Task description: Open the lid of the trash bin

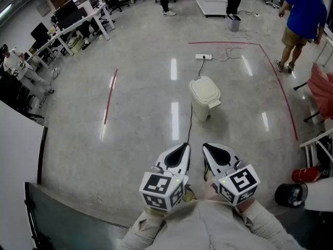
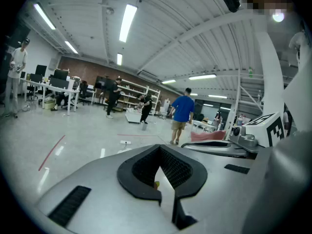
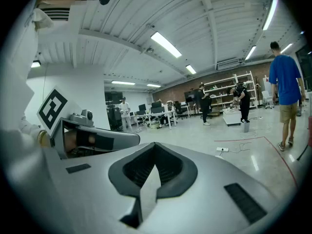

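Note:
The trash bin (image 1: 204, 98) is a small cream pedal bin standing on the polished floor in the middle of the head view, its lid down. Both grippers are held side by side close to the body, well short of the bin. My left gripper (image 1: 183, 148) and my right gripper (image 1: 207, 148) point toward it, each with its jaws together and nothing between them. In the left gripper view the left gripper (image 2: 159, 153) fills the lower frame, and the right gripper (image 3: 156, 149) does the same in the right gripper view. The gripper bodies hide the bin in both.
A white power strip (image 1: 203, 57) lies beyond the bin, and a dark cable runs past the bin toward me. Red tape lines (image 1: 110, 96) mark the floor. A person in a blue shirt (image 1: 299, 20) stands at the far right. A black round object (image 1: 290, 195) and white rack (image 1: 318, 142) sit at the right.

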Demonstrator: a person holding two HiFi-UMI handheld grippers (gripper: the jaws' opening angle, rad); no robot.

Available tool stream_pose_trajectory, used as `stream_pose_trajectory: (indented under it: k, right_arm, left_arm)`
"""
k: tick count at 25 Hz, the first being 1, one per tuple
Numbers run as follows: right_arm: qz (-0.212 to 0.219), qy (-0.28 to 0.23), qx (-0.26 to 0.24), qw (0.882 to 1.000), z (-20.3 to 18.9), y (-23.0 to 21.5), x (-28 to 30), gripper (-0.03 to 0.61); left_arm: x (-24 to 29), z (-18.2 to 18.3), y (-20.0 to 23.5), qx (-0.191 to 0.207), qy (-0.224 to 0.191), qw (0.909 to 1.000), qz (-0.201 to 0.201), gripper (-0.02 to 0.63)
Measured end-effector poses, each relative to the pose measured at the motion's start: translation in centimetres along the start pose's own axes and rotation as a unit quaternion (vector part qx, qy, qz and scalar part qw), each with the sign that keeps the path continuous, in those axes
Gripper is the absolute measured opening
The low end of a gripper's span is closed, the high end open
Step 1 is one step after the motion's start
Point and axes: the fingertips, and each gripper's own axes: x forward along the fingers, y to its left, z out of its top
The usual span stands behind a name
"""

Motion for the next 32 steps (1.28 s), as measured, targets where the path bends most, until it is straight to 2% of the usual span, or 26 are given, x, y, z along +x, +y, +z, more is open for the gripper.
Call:
stream_pose_trajectory:
  k: [5, 14, 21, 32]
  right_arm:
    - [-0.002, 0.007, -0.001, 1.000, -0.2, -0.9, 0.4, 0.000]
    - [0.005, 0.024, -0.010, 1.000, 0.3, -3.8, 3.7, 0.000]
    - [0.020, 0.011, 0.000, 1.000, 2.4, -8.6, 7.2, 0.000]
    - [0.011, -0.003, -0.005, 1.000, 4.9, -17.4, 9.8, 0.000]
  left_arm:
    - [1.3, 0.5, 0.2, 0.008, 0.001, 1.0000, 0.001, 0.005]
    - [5.4, 1.5, 2.6, -0.006, 0.007, 1.0000, -0.003, 0.005]
    - [11.0, 3.5, 5.2, -0.019, 0.010, 0.9997, 0.005, 0.005]
    - [19.6, 6.5, 6.8, -0.034, 0.012, 0.9991, 0.023, 0.005]
